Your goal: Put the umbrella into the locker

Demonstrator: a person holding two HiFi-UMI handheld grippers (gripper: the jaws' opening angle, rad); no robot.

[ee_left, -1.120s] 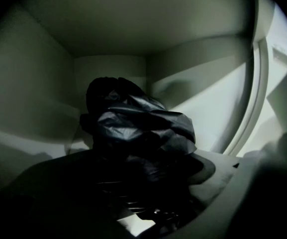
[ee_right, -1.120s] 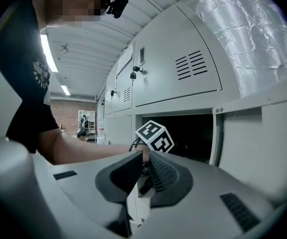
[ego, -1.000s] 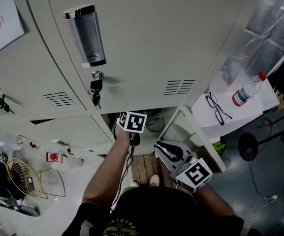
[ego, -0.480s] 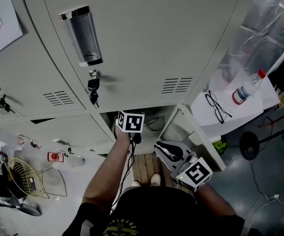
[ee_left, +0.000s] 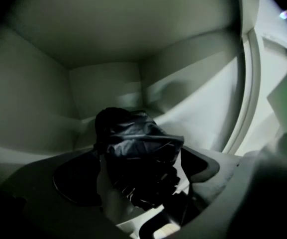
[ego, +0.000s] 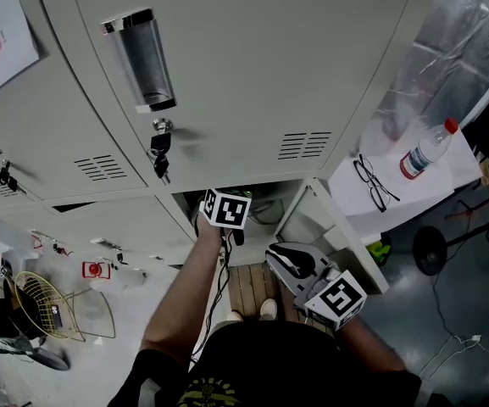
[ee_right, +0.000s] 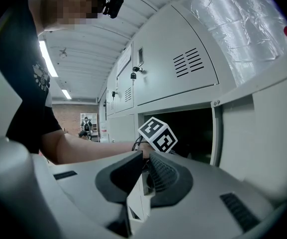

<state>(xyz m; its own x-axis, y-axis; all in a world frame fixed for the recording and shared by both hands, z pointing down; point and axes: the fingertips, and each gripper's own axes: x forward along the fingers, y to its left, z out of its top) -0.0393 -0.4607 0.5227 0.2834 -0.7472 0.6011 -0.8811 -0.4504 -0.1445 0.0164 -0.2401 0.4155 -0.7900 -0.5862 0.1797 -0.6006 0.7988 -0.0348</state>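
1. The umbrella (ee_left: 138, 151), folded into a dark crumpled bundle, is already inside the locker (ee_left: 108, 86). It sits in the low open compartment, short of the back wall.
2. The left claw (ee_left: 141, 176) reaches into that compartment with the umbrella between its jaws. The jaws have just been opening and now stand wide, so I judge the grip is released and the bundle lies loose between them.
3. To finish cleanly, I would draw that claw straight back along its own line with the jaws wide, so no pad drags on the fabric or catches a fold or rib.
4. Watch the bundle as the claw leaves. If it rolls toward the opening, nudge it deeper before doing anything else.
5. The right claw (ee_right: 144, 176) waits outside beside the open door (ee_right: 242, 128), its jaws nearly together with nothing between them. It looks well placed to swing the door shut once the left arm is clear.
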